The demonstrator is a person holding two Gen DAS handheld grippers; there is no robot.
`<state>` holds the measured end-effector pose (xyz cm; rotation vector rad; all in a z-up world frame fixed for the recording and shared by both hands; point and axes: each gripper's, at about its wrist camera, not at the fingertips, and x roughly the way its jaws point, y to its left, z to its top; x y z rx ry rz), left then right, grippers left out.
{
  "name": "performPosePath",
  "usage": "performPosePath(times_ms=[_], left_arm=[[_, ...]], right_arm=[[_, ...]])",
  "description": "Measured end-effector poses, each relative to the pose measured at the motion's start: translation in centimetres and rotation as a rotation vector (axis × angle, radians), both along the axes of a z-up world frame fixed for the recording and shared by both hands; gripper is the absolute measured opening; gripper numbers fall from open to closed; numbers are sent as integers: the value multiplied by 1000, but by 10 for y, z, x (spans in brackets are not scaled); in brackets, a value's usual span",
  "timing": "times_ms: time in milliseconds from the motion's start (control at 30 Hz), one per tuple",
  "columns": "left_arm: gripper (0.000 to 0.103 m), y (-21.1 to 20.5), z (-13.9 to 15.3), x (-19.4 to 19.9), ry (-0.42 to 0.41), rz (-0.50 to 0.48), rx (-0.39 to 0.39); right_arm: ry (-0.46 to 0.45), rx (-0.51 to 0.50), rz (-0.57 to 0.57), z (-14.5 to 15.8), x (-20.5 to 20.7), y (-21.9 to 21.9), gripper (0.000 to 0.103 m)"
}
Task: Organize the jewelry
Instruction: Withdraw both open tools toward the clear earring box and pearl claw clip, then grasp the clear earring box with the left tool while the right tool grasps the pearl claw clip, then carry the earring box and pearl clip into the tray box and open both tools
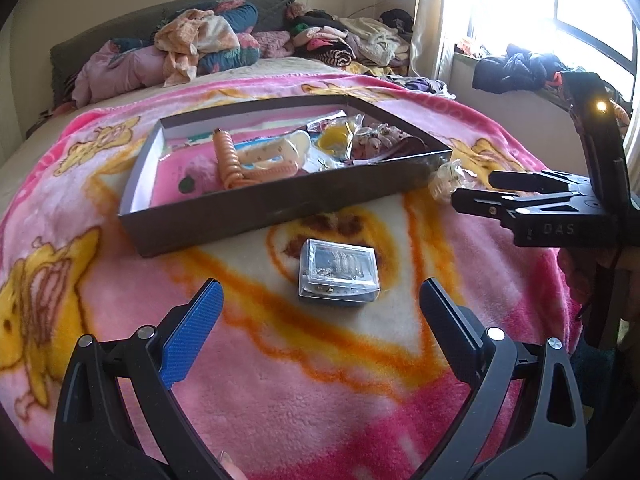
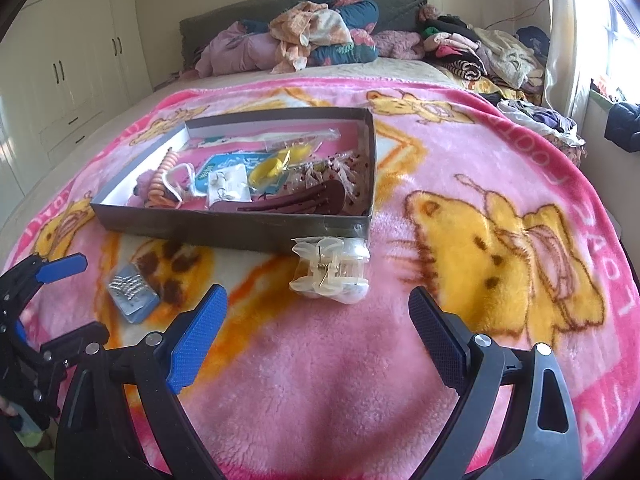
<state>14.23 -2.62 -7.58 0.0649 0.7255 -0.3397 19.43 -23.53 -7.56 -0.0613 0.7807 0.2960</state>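
A shallow dark box (image 1: pixel 256 216) (image 2: pixel 224 232) sits on the pink blanket, holding hair ties, a yellow band (image 2: pixel 272 170), an earring card (image 2: pixel 226 188) and a maroon clip (image 2: pixel 304 200). In front of it lies a small clear case of silver jewelry (image 1: pixel 339 274) (image 2: pixel 132 294). My left gripper (image 1: pixel 320 298) (image 2: pixel 60 292) is open just short of that case, nothing between its fingers. A clear claw clip in a bag (image 2: pixel 330 274) (image 1: pixel 448 180) rests by the box's near right corner. My right gripper (image 2: pixel 318 306) (image 1: pixel 472 188) is open, just short of the bagged clip.
The pink cartoon blanket (image 2: pixel 460 208) covers the bed. Piles of clothes and pillows (image 2: pixel 320 40) crowd the headboard end. Dark clothing (image 1: pixel 516 68) lies on the windowsill at the right. White wardrobe doors (image 2: pixel 60 72) stand to the left.
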Motion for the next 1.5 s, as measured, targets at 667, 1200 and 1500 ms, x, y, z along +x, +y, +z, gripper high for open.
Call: performPosePath(times_ms=[667,1200,1500], left_arm=[[66,-21,-15,24,53,-44,-20],[36,-10,-5,20,48,-38,-51],[36,12,18,26,4,10,-90]], right_arm=[[65,72,-37,-12,28,-13,44],[0,127,55,16,-1,1,44],[-45,124,84,33,-5,16,44]])
